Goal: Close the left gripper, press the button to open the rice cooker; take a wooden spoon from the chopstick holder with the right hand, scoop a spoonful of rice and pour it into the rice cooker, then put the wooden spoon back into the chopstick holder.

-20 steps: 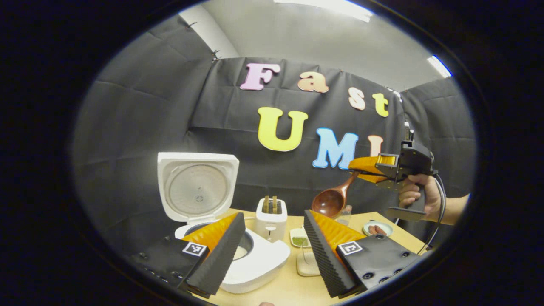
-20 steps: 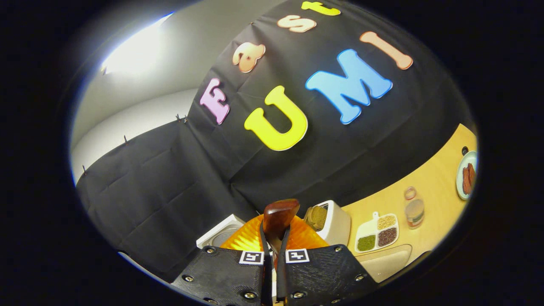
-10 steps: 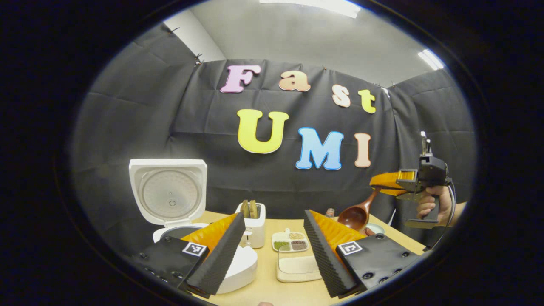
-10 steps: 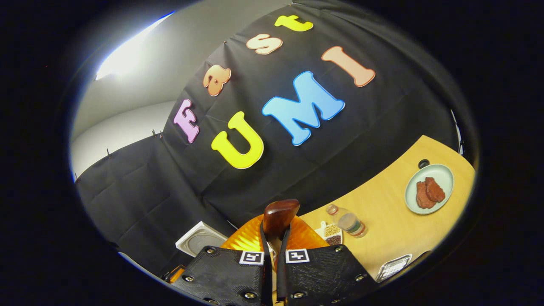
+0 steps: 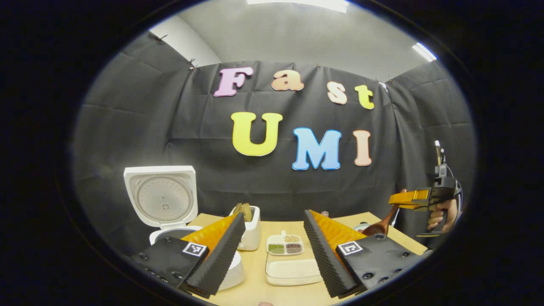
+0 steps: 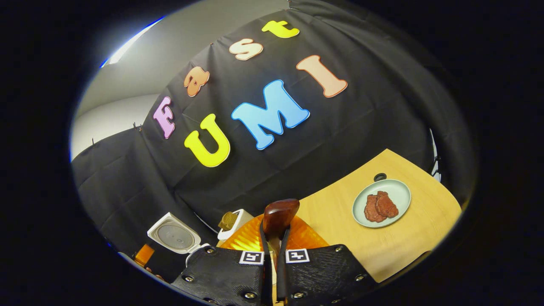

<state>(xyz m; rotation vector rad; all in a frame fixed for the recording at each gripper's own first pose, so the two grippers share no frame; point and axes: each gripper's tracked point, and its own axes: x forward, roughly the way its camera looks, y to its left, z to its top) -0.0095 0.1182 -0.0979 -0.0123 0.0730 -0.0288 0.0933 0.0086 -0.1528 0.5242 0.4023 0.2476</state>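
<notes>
The wooden spoon (image 6: 278, 216) is pinched by its handle between the right gripper's (image 6: 274, 250) two fingers, its bowl end poking up past them; in the left gripper view the spoon (image 5: 379, 227) hangs down from that gripper (image 5: 410, 199), held by a hand (image 5: 442, 212) at the table's far right. The rice cooker (image 5: 163, 204) stands at the table's (image 5: 280, 293) left with its lid up. The left gripper (image 5: 274, 246) is spread wide, holding nothing. Beside the cooker stands a white toaster (image 5: 248, 227), then a small divided dish of grains (image 5: 284, 245) and a pale flat container (image 5: 292, 270). A plate of reddish meat (image 6: 381, 203) lies on the table at the right.
</notes>
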